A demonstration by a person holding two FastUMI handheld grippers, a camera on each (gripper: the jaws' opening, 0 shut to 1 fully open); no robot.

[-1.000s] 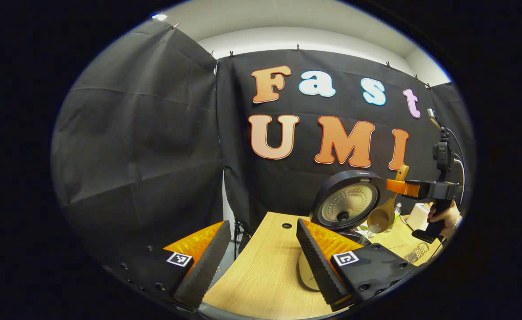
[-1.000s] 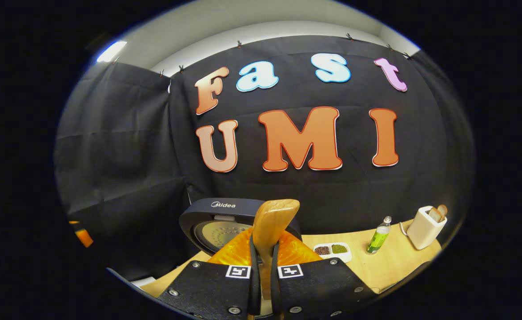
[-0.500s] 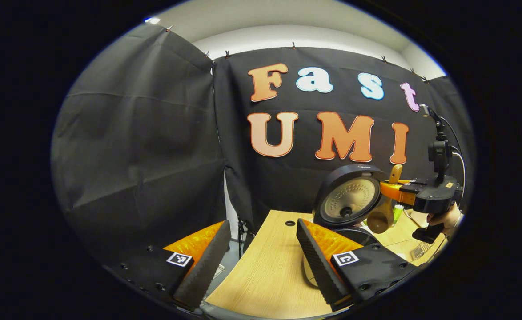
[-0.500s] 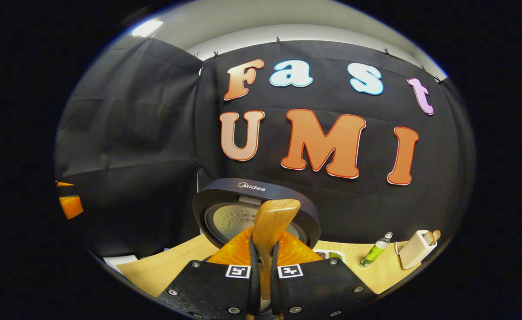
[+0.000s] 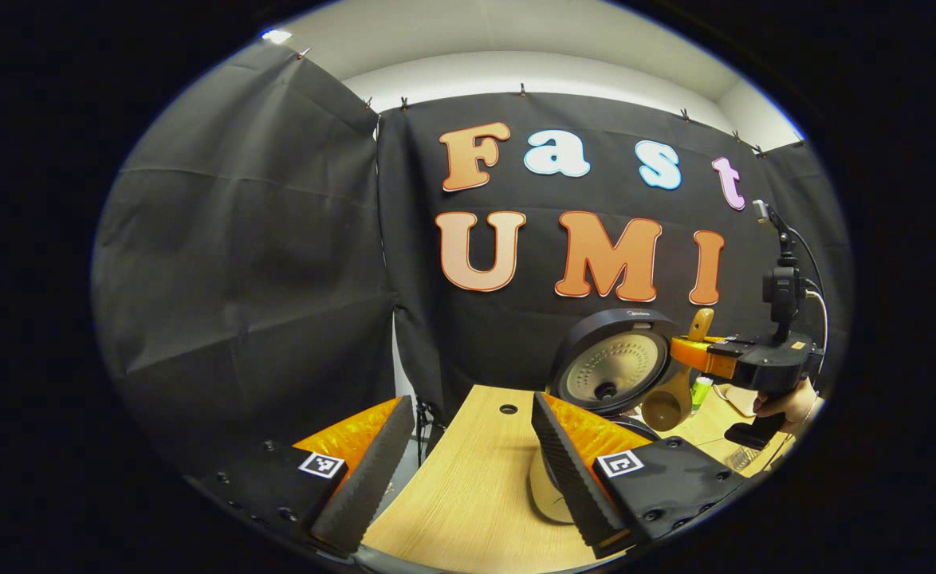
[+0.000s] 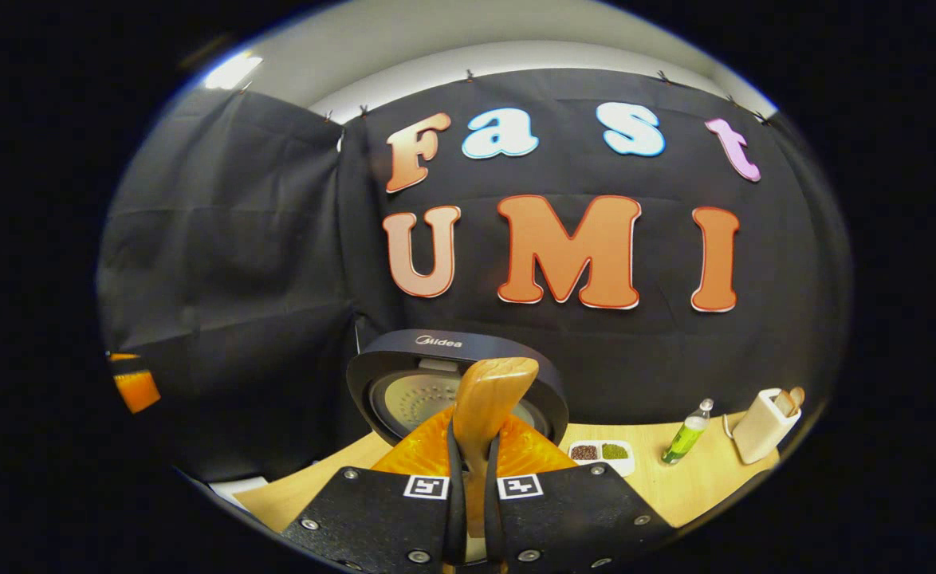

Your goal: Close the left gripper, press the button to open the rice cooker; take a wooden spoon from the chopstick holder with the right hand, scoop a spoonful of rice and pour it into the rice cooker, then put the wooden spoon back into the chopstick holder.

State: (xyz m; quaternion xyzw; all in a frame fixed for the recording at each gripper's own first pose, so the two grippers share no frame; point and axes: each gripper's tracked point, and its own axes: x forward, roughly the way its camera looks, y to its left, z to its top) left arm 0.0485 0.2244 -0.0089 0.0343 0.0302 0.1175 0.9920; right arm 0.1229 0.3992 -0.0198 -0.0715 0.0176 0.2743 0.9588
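The wooden spoon [image 6: 488, 399] is pinched by its handle between the fingers of the right gripper [image 6: 468, 478], its bowl [image 5: 666, 405] hanging just in front of the rice cooker [image 5: 613, 373], whose lid stands open. I cannot tell what the spoon bowl holds. The left gripper [image 5: 468, 470] hovers over the wooden table [image 5: 476, 494] with fingers spread wide, holding nothing. Farther right sit a divided tray [image 6: 602, 454] of dark and green grains, a green bottle [image 6: 687, 434] and a toaster [image 6: 763, 426] with bread.
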